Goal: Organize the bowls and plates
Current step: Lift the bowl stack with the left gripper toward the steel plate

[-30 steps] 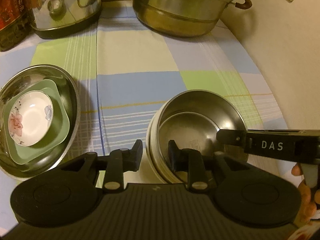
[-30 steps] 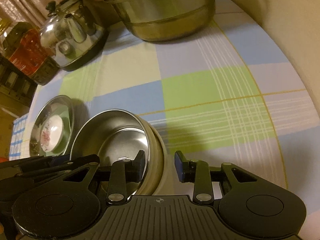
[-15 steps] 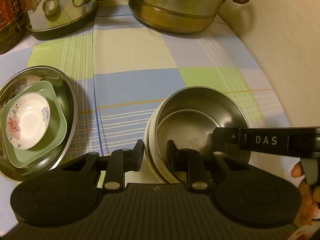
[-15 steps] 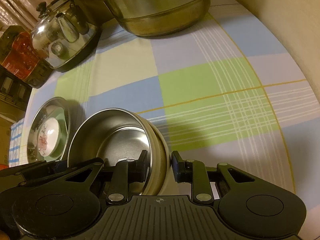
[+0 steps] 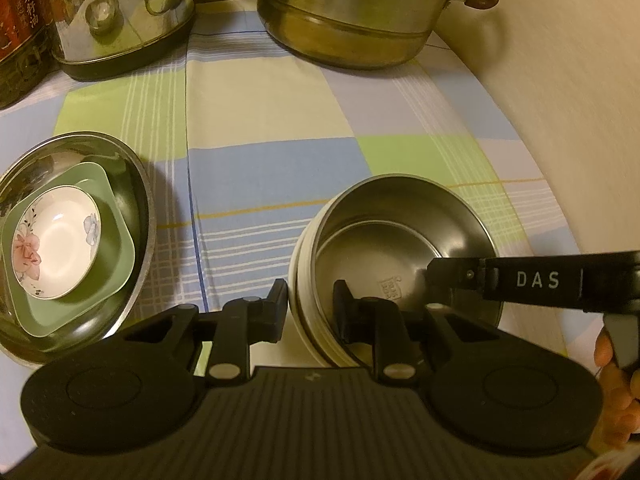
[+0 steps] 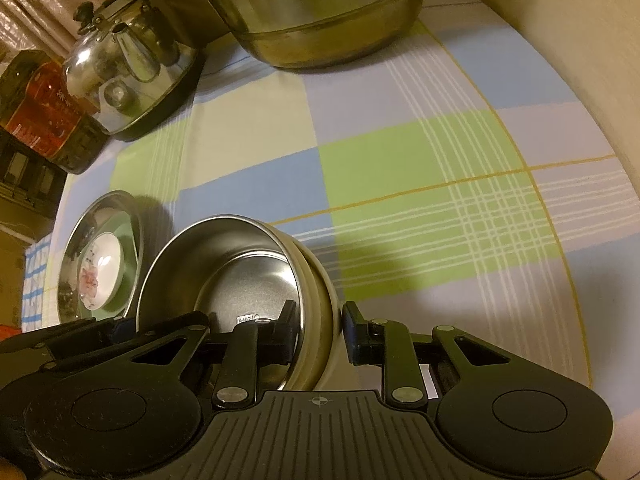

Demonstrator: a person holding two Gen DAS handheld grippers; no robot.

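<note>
A steel bowl (image 5: 404, 232) with a cream outer wall sits tilted on the checked cloth, and also shows in the right wrist view (image 6: 224, 272). My left gripper (image 5: 310, 306) is shut on its left rim, one finger inside and one outside. My right gripper (image 6: 318, 330) is shut on the opposite rim the same way; it shows in the left wrist view (image 5: 460, 276). To the left, a steel dish (image 5: 128, 172) holds a green square plate (image 5: 108, 248) with a small flowered saucer (image 5: 56, 240) on top; the stack also shows in the right wrist view (image 6: 100, 264).
A large steel steamer pot (image 5: 352, 12) and a steel kettle (image 5: 120, 12) stand at the back, with an oil bottle (image 5: 20, 20) at far left. A beige wall (image 5: 560, 100) runs along the right. Checked cloth (image 5: 272, 120) lies between the pieces.
Both grippers have closed tighter on the steel bowl's rim. The bowl and grippers have shifted slightly; the dish stack has not moved.
</note>
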